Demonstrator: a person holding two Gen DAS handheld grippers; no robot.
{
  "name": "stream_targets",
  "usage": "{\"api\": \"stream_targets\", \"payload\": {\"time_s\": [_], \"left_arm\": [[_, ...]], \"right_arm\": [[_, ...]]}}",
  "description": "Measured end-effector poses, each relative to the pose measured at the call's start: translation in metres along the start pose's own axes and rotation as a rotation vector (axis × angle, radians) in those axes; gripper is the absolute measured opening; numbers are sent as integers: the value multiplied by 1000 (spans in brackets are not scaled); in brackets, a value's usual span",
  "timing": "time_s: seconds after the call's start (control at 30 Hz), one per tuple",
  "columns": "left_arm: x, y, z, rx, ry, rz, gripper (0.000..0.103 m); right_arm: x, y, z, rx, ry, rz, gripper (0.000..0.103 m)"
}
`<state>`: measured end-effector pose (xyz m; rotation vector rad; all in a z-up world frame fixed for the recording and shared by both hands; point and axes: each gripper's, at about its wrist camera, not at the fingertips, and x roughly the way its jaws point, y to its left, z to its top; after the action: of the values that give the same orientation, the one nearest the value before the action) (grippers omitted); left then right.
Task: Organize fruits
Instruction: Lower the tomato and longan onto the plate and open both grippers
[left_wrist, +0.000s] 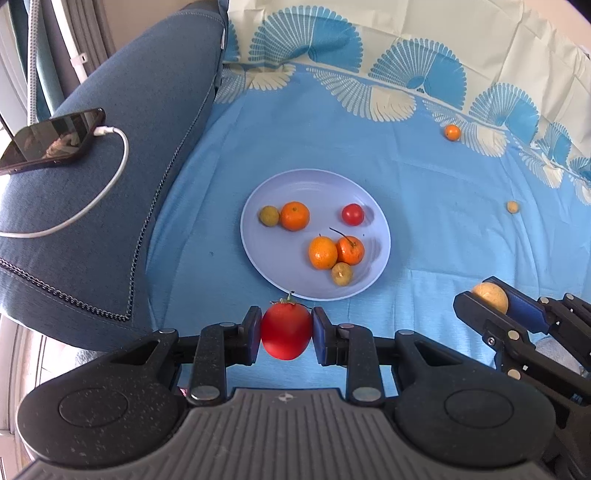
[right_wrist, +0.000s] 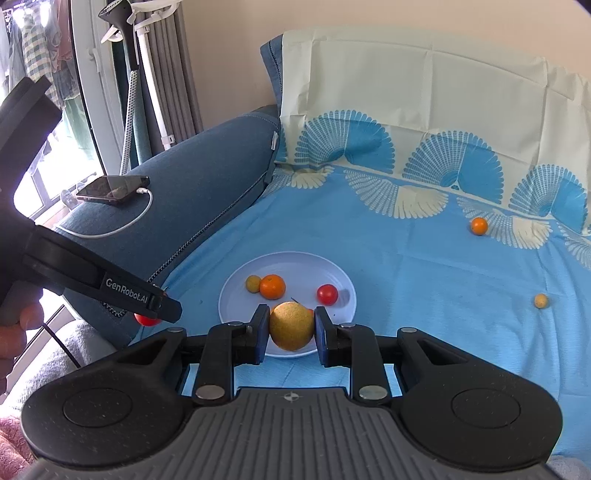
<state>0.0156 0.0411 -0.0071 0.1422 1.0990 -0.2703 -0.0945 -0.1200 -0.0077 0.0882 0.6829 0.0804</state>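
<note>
My left gripper (left_wrist: 286, 332) is shut on a red tomato (left_wrist: 285, 331) with a green stem, just short of the near rim of a pale blue plate (left_wrist: 258, 251). The plate holds several fruits: oranges (left_wrist: 294, 215), a small red tomato (left_wrist: 352, 214) and two yellowish longans (left_wrist: 269, 216). My right gripper (right_wrist: 291, 326) is shut on a yellow round fruit (right_wrist: 291, 325), above the plate's (right_wrist: 236, 291) near edge. In the left wrist view the right gripper (left_wrist: 487, 301) sits at the right with that fruit (left_wrist: 491, 295). The left gripper (right_wrist: 162, 306) shows at the left of the right wrist view.
A small orange (left_wrist: 452, 132) and a small yellow fruit (left_wrist: 512, 206) lie loose on the blue patterned sheet (left_wrist: 424, 221) to the far right. A blue sofa arm (left_wrist: 122, 184) at the left carries a phone (left_wrist: 51, 140) on a white cable. A cream pillow (right_wrist: 424, 85) stands behind.
</note>
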Motion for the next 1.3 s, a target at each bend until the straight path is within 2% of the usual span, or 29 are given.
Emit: {"api": "stream_targets", "payload": {"time_s": [0.27,0.47,0.77,1.03,1.07,1.1,1.13,1.17,1.2,1.23,1.3], "left_arm": [[23,1,11,0,32,11,32],[50,0,33,2,51,40,32],[114,-6,74,41,71,68,32],[152,-4,90,61,80,95,32],[154,-2,91,58,76,86,35],[155,-1,92,55,72,76,53],[154,1,93,49,69,73,82],[150,5,92,35,57,71,95],[144,8,91,14,27,70,102],[137,11,89,1,-1,69,103],[127,13,86,2,1,61,103]], "right_arm": [[20,-7,-1,15,32,0,27],[47,-13,6,10,52,19,27],[116,-29,14,-40,94,15,27],[172,-37,18,-85,126,-7,27],[177,-37,18,-93,125,-2,27],[181,-37,18,-101,128,9,27],[184,-37,18,-109,130,23,28],[185,-35,18,-120,126,36,30],[184,-34,18,-136,118,43,42],[181,-31,19,-153,106,45,57],[172,-28,19,-173,82,45,67]]}}
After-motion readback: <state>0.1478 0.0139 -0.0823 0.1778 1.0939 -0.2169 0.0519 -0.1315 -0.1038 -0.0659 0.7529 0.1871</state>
